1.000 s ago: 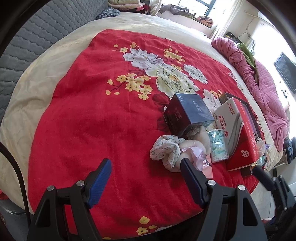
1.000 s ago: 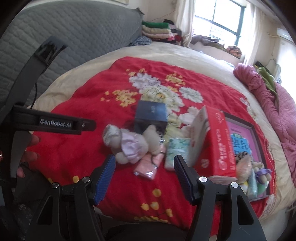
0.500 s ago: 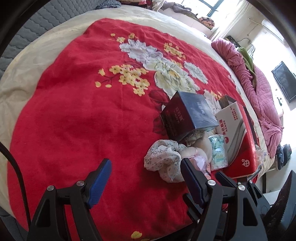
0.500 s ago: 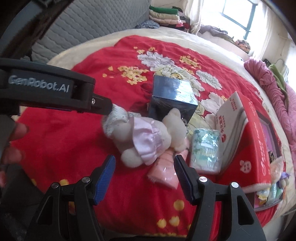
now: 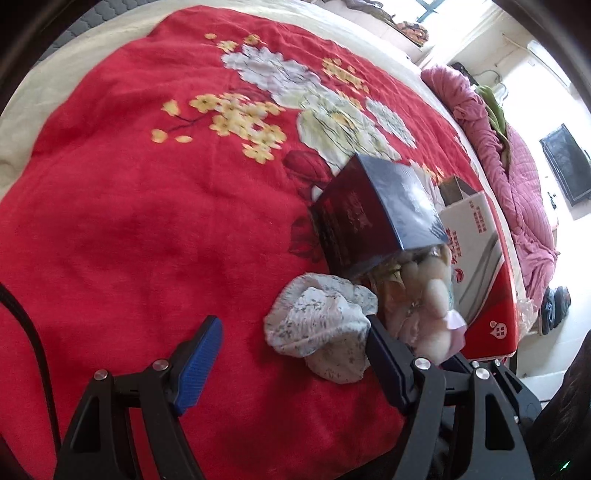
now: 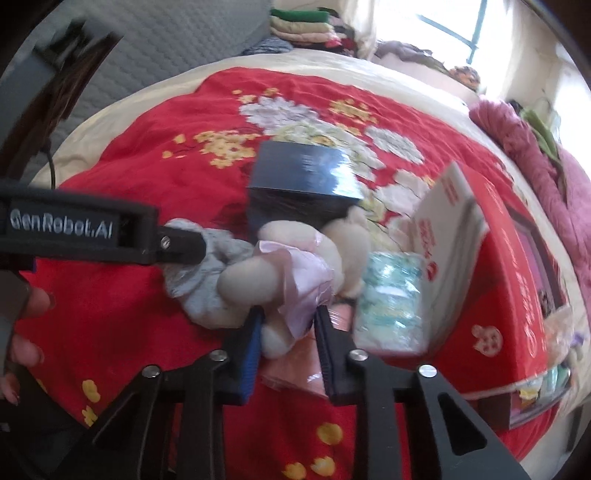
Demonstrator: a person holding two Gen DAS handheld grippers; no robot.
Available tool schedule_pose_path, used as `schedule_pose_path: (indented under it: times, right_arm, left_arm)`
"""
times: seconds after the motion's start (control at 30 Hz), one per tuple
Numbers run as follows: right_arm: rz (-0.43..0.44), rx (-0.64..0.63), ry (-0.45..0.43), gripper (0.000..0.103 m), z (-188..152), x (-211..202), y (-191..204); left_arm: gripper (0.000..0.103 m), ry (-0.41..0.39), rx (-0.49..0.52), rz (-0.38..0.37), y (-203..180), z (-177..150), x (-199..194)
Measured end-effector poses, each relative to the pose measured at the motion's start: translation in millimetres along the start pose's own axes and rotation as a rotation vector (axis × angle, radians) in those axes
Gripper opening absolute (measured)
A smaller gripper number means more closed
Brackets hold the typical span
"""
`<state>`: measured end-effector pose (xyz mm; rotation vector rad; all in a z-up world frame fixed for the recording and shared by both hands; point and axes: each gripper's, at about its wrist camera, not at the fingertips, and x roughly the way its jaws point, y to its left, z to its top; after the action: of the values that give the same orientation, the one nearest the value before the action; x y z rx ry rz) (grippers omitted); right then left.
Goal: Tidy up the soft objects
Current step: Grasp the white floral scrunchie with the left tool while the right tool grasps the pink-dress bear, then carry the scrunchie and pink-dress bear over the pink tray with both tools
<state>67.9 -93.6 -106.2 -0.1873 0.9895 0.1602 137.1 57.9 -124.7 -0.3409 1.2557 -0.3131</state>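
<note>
1. Plush doll (image 6: 295,280) in a pink dress lies on the red floral blanket (image 6: 122,302), its cream leg and dress hem between the right gripper's pads; its bonnet (image 5: 321,325) is a floral print.
2. Right gripper (image 6: 289,332): jaws closing narrow on the doll's leg and hem; both pads look pressed against the plush.
3. Left gripper (image 5: 291,354): wide, nothing held. Its right finger (image 5: 384,358) sits against the bonnet's edge, the blue pad (image 5: 199,365) apart over bare blanket. In the right wrist view the same gripper's black arm (image 6: 103,232) reaches in from the left with its tip at the bonnet; a person's fingers (image 6: 26,325) show below it.
4. Dark blue box (image 6: 303,184) stands just behind the doll, touching its head.
5. Pink packet (image 6: 295,373) lies under the doll's legs, partly hidden by the right gripper.
6. Green-white tissue pack (image 6: 391,299) is just beside the doll on its right, leaning at the red and white carton (image 6: 458,251).
7. The carton stands tilted; behind it a dark tray (image 6: 532,402) holds small toys, too blurred to name.
8. Cream bedsheet (image 6: 388,74) lies under the blanket; a pink quilt (image 5: 517,192) is bunched along the far right, well apart.
9. Grey quilted headboard (image 6: 177,48) behind, with folded clothes (image 6: 303,26) stacked by the window.
</note>
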Motion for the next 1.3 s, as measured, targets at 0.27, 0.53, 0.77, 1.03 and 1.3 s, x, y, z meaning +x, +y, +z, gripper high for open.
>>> schedule_pose_path:
  times: [0.27, 0.53, 0.77, 1.03, 1.3]
  right_arm:
    - [0.058, 0.082, -0.070, 0.016, -1, -33, -27]
    - [0.089, 0.112, -0.136, 0.016, 0, -57, -38]
    - [0.093, 0.132, -0.210, 0.016, 3, -88, -47]
    - [0.061, 0.171, -0.297, 0.016, 4, -135, -73]
    - [-0.022, 0.230, -0.371, 0.016, -7, -178, -118]
  left_arm:
    - [0.019, 0.033, -0.010, -0.061, -7, -3, 21]
    - [0.017, -0.035, -0.005, -0.071, -16, -14, -8]
    - [0.017, -0.108, 0.037, -0.046, -32, -19, -46]
    - [0.017, -0.172, 0.119, -0.044, -73, -18, -84]
    - [0.017, -0.211, 0.241, -0.054, -138, -21, -104]
